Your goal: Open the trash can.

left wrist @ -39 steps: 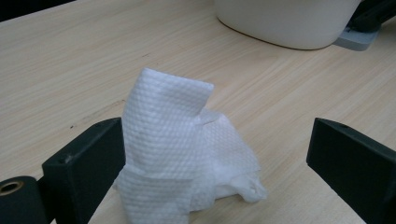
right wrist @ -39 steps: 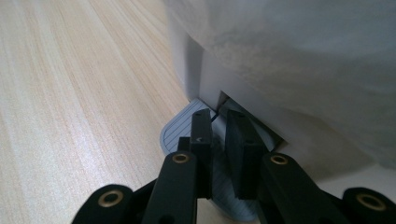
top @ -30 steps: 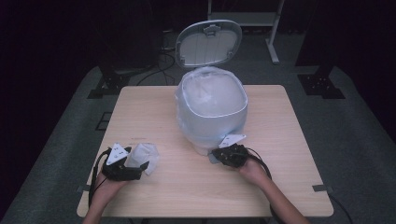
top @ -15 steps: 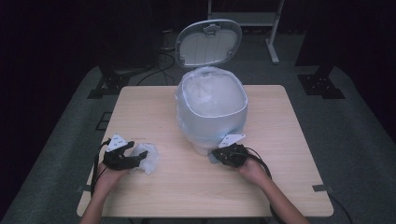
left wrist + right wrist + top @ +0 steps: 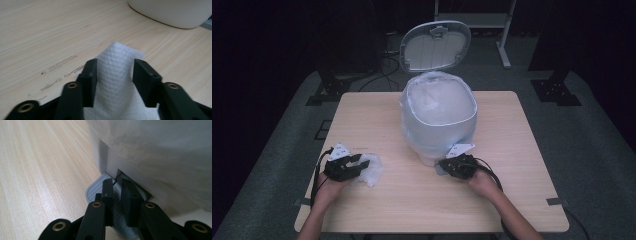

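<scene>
Left claw (image 5: 362,164) low over near-left table (image 5: 377,115), forearm entering from near edge; jaws just closing, pinching white paper towel (image 5: 113,82) lying there. Right claw (image 5: 443,166) level, pressed together over grey pedal (image 5: 96,188) at base of bag-lined bin (image 5: 438,117), lid (image 5: 435,45) up.

Light wooden table (image 5: 522,150), square, lit from above. Around the table: grey carpeted floor (image 5: 277,165), surroundings dark. Beyond the table's far edge: black cables (image 5: 387,50) on the floor and a pale metal stand base (image 5: 502,47). Black stand feet (image 5: 554,90) flank the table's far corners.
</scene>
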A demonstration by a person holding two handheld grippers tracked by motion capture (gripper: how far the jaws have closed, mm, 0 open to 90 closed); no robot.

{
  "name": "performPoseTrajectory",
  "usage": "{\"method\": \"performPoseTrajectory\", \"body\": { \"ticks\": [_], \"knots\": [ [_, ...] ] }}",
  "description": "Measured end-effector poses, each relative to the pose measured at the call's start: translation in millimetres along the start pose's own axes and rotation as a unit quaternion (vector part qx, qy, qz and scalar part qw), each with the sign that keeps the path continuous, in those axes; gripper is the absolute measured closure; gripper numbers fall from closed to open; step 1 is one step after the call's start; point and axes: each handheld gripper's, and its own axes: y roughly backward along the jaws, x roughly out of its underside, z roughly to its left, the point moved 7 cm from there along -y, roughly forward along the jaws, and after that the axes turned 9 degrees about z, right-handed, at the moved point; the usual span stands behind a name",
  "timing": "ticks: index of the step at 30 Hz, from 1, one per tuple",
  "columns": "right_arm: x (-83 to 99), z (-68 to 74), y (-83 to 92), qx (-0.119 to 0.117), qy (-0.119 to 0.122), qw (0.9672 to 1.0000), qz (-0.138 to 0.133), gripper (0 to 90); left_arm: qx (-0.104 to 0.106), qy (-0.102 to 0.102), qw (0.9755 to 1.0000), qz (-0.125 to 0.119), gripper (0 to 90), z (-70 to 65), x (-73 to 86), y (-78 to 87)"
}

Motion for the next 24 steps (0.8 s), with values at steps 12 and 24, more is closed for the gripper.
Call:
{"method": "performPoseTrajectory", "body": {
  "ticks": [12,24],
  "knots": [
    [0.5,-0.4,-0.1,-0.002,-0.001,1.0000,-0.004,80.1,0.015,-0.009,0.9998,0.009,85.1,0.0,2.9,-0.9],
    [1.1,-0.5,-0.1,-0.004,-0.003,1.0000,-0.008,80.1,0.050,-0.014,0.9987,-0.002,88.4,-2.0,-1.7,14.3]
  ]
}}
